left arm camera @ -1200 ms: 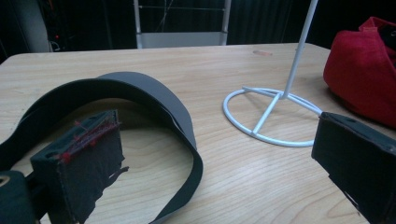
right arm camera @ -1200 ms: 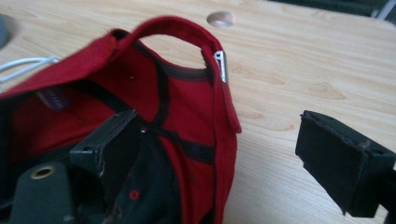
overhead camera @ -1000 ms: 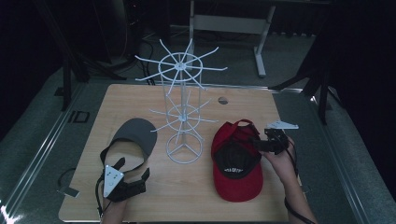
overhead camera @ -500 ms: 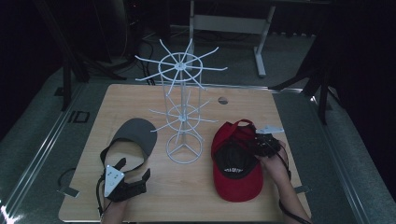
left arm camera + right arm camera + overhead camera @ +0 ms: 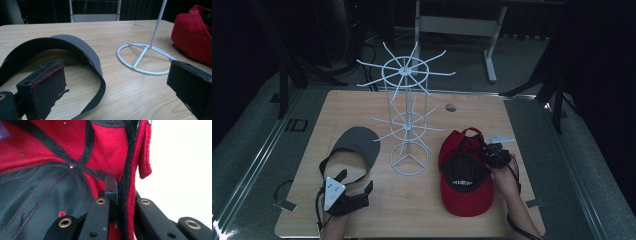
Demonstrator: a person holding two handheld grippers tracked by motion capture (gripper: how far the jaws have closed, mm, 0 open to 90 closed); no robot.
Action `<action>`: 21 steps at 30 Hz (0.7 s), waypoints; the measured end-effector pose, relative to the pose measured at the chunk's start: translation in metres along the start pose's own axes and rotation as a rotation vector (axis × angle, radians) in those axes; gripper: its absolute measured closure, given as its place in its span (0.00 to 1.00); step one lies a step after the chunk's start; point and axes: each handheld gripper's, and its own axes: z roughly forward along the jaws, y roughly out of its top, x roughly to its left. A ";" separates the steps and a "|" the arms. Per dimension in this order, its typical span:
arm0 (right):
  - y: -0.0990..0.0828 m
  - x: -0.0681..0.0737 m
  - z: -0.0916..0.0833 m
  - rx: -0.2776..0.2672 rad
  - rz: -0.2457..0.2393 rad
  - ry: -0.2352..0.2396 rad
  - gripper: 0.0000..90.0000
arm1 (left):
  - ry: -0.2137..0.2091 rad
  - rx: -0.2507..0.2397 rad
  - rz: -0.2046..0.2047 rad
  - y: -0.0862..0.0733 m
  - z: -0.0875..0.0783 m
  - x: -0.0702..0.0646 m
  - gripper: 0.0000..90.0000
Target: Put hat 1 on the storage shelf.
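Observation:
A red cap (image 5: 464,187) lies upside down on the right of the wooden table (image 5: 362,107), its dark lining facing up. My right gripper (image 5: 490,155) sits at the cap's right rim. Its jaws have just been closing, and in the right gripper view they (image 5: 123,205) pinch the red cap (image 5: 110,152) by its side wall and sweatband. A grey visor (image 5: 357,142) lies on the left. My left gripper (image 5: 355,181) rests just in front of it, open. In the left gripper view, the grey visor (image 5: 75,45) curves past the left pad, with nothing pressed by my left gripper (image 5: 117,82).
A white wire display rack (image 5: 407,120) with radiating hooks stands mid-table between the two hats; its ring base (image 5: 142,60) lies ahead of the left gripper. A small round hole (image 5: 451,107) marks the table behind the red cap. Dark floor and metal frames surround the table.
The right gripper has moved slightly left onto the red cap's rim and its jaws have closed on it. The left gripper and the grey visor have stayed put.

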 end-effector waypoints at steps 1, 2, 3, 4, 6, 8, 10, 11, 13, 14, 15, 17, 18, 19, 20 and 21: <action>0.000 0.000 -0.001 -0.004 0.002 0.000 0.96 | -0.001 0.001 0.000 0.000 0.000 0.000 0.02; 0.001 0.001 -0.003 -0.011 0.014 -0.001 0.96 | -0.001 0.001 0.000 0.000 0.000 0.000 0.02; 0.001 0.000 -0.005 -0.021 0.018 0.014 0.96 | 0.000 0.001 0.001 0.000 0.000 0.000 0.02; 0.002 0.000 -0.006 -0.026 0.020 0.014 0.96 | 0.000 0.001 0.003 0.000 0.000 0.000 0.02; 0.004 0.000 -0.012 -0.049 0.027 0.014 0.97 | 0.001 0.001 0.007 0.000 0.000 0.000 0.02; 0.007 0.001 -0.018 -0.062 0.026 -0.001 0.97 | 0.001 0.001 0.008 0.000 0.000 0.000 0.02; 0.010 0.001 -0.025 -0.080 0.029 0.003 0.97 | 0.001 0.002 0.009 0.000 0.000 0.000 0.02; 0.012 0.001 -0.028 -0.083 0.028 0.001 0.97 | 0.000 0.002 0.010 0.000 0.000 0.000 0.02; 0.016 0.001 -0.035 -0.104 0.035 0.006 0.97 | -0.006 0.004 0.011 0.001 0.000 -0.001 0.02; 0.018 0.001 -0.039 -0.112 0.033 0.005 0.97 | -0.007 0.002 0.011 0.001 0.000 -0.001 0.02; 0.019 0.002 -0.042 -0.121 0.035 0.005 0.97 | -0.007 0.002 0.014 0.001 0.000 -0.002 0.02; 0.022 0.002 -0.050 -0.142 0.043 0.007 0.97 | -0.010 0.003 0.020 0.001 0.000 -0.004 0.02; 0.024 0.003 -0.054 -0.152 0.039 -0.007 0.97 | -0.014 0.002 0.019 0.001 0.000 -0.004 0.02; 0.025 0.005 -0.058 -0.161 0.034 -0.022 0.97 | -0.018 0.002 0.017 0.001 0.000 -0.004 0.02; 0.027 0.006 -0.061 -0.168 0.033 -0.026 0.97 | -0.022 0.004 0.015 0.002 0.000 -0.005 0.02; 0.028 0.006 -0.065 -0.178 0.035 -0.023 0.97 | -0.027 0.007 0.012 0.002 0.000 -0.005 0.02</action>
